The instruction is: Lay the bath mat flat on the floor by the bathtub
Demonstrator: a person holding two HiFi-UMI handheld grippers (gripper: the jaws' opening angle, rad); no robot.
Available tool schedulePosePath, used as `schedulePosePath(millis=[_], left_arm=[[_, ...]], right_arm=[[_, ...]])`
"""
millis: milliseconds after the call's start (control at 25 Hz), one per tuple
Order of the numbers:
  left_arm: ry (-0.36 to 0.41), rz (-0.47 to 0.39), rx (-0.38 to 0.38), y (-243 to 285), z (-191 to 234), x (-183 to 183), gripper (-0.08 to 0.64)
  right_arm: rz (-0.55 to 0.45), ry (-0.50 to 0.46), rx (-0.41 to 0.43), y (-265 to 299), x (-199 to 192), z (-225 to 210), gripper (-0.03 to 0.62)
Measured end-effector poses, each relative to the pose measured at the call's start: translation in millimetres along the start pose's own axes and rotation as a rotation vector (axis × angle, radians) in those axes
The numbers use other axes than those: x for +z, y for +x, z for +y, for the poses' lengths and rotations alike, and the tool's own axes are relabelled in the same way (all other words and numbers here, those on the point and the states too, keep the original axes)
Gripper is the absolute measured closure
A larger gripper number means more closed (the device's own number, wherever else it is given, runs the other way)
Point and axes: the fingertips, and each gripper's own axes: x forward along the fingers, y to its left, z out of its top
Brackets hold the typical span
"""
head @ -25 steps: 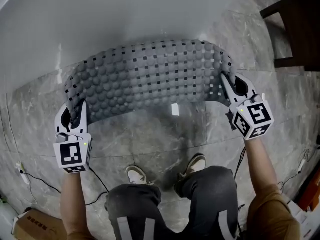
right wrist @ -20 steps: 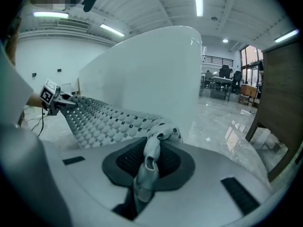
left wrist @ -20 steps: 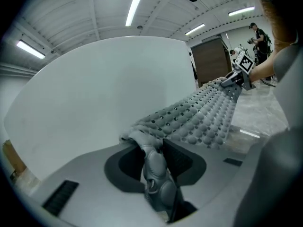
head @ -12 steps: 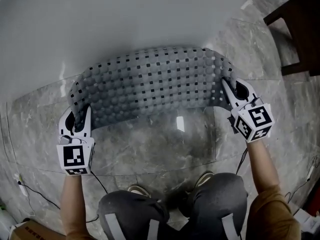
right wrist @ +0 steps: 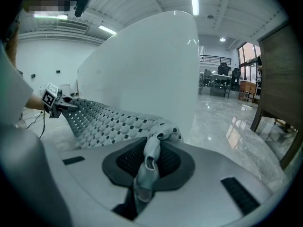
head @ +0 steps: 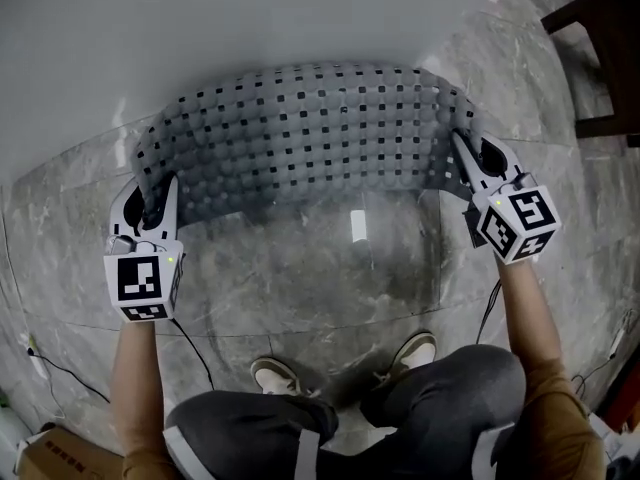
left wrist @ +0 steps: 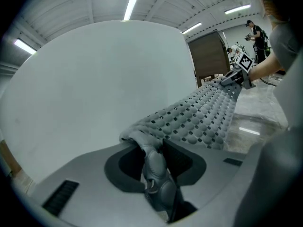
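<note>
The white bathtub (head: 250, 28) fills the top of the head view, with grey marble floor (head: 300, 288) spreading below it. The grey bath mat (head: 300, 138) hangs stretched across the upper middle, now higher in the frame and nearer the tub wall than a second ago. The left gripper (head: 150, 200) has its jaws clamped on the mat's left end and the right gripper (head: 463, 156) on its right end, both as before. The person's shoes (head: 280, 376) show at lower centre.

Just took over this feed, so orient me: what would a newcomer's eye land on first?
The grey studded bath mat, stretched wide across the head view beside the white bathtub. The left gripper and right gripper each pinch one bunched end of it over the glossy marble floor.
</note>
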Motion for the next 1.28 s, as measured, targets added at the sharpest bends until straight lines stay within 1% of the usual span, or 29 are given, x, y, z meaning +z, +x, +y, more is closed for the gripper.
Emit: schedulePosePath(millis=[160, 280, 400, 520, 640, 800, 920, 1080, 1280], left_arm=[[-0.049, 0.036, -0.002, 2, 1, -6, 0.446], [-0.058, 0.063, -0.015, 2, 1, -15, 0.446], [-0.106, 0.098, -0.033, -1, 2, -26, 0.446], [-0.136, 0.127, -0.05, -10, -7, -44, 0.446], [-0.148, 0.188, -0.064, -12, -17, -66, 0.454], [-0.184, 0.274, -0.12, -8, -39, -98, 0.462], [-0.221, 0.321, -0.159, -10, -55, -113, 0.462], [-0.204, 0.364, -0.179, -4, -66, -122, 0.462], [-0.172, 0.376, -0.181, 7, -69, -124, 0.46]], right_arm=[[0.033, -0.022, 0.016, 6, 0, -1, 0.542], [0.081, -0.047, 0.027, 12, -5, -3, 0.541], [0.12, -0.046, 0.034, 15, -15, 1, 0.54], [0.158, -0.022, 0.04, 10, -33, 9, 0.54], [0.2, 0.008, 0.049, 6, -55, 15, 0.538], [0.261, 0.014, 0.043, 0, -81, 22, 0.537], [0.295, 0.023, 0.033, -5, -100, 16, 0.534], [0.322, 0.033, 0.031, -6, -117, 13, 0.534], [0.333, 0.018, -0.001, 7, -124, 11, 0.534]])
